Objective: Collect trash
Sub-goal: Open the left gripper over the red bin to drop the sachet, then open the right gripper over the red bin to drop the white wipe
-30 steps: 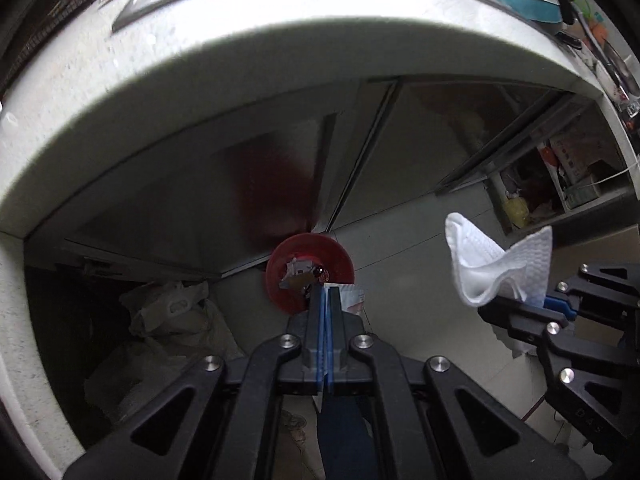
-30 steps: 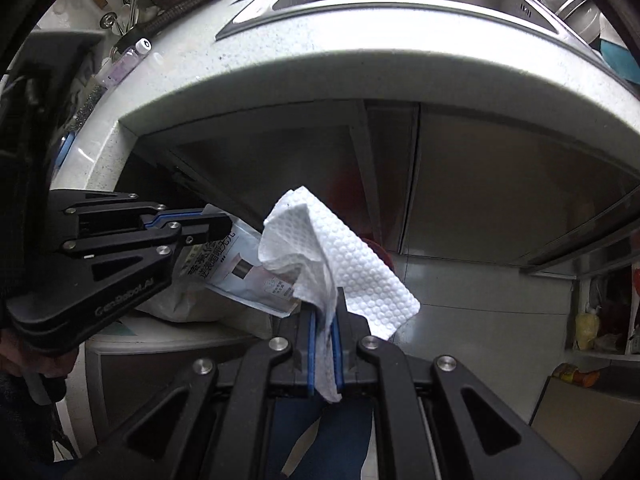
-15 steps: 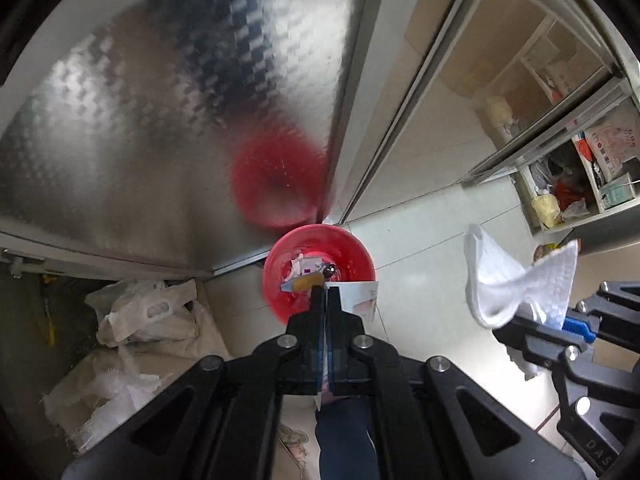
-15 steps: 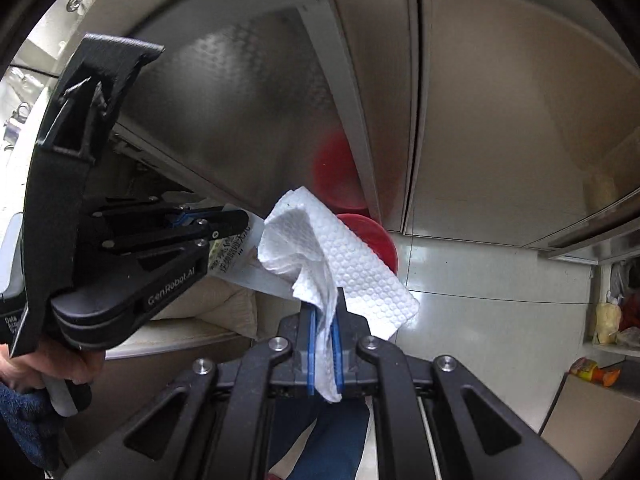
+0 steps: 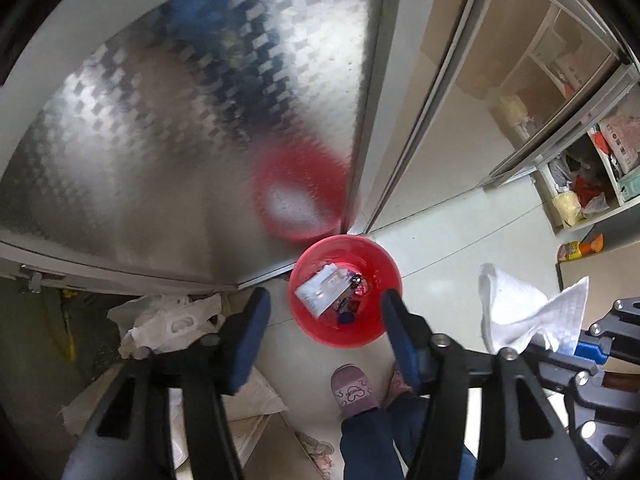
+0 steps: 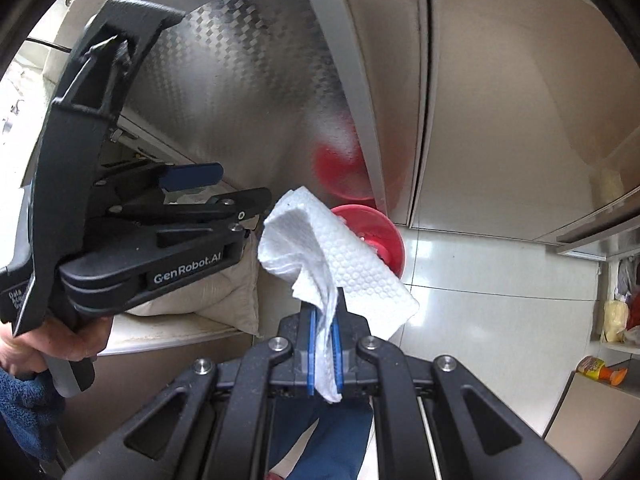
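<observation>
White, dimpled paper towel (image 6: 320, 264) was clenched between the blue pads of the right gripper (image 6: 325, 354), nearest the lens, its loose corner flaring out to the side. Beside it the left gripper (image 5: 326, 312) had just been opening; its jaws stood apart with nothing between them, directly over the red bin (image 5: 344, 290) on the tiled floor (image 5: 448, 248). A white wrapper (image 5: 320, 290) lay inside the bin among other scraps. The towel hung off to one side of the bin, not above it, so releasing there would likely drop it on the tiles; being light, it could also drift. Beyond stood the patterned metal cabinet door (image 5: 160, 140).
</observation>
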Motion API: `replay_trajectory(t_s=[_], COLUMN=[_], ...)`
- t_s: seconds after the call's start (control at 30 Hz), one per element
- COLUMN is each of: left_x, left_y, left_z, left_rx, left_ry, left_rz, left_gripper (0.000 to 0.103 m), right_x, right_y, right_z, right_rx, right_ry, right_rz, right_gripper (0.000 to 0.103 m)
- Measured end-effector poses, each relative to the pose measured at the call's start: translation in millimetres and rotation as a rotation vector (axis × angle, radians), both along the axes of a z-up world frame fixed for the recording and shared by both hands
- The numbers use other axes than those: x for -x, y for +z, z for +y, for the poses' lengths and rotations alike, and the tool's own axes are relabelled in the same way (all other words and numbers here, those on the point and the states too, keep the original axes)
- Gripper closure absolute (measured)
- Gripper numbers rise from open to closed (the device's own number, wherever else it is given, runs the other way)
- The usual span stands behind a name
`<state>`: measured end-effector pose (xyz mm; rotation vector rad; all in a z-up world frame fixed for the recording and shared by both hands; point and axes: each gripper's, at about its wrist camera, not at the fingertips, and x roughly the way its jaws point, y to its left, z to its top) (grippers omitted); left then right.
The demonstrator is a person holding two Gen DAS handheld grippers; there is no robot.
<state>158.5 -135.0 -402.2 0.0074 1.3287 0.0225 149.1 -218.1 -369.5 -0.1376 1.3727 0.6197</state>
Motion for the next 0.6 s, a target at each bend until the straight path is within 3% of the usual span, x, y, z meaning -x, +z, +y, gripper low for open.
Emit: replay_trajectory(t_s=[0.33,0.37,0.43,0.6], left_x=[21,24,28,36], left_y=[9,10,10,8], left_z=[27,33,40,50], left_rx=[0.04,0.041,0.038,0.014], left_ry=[0.085,0.102,0.118,0.137], left_rz=[0.023,0.019,0.025,0.026], left_gripper=[0.044,0.04,0.023,0.015], right_x=[0,0,0,0], right_y=[1,4,2,-2], right_z=[11,7,11,32], right_rx=[0.005,0.007,0.014,0.013], right_ry=[0.024,0.031,0.043,0.07], right_rz=[-0.001,-0.001,-0.009,-0.002], right_gripper=[0.097,0.097,0.097,0.097])
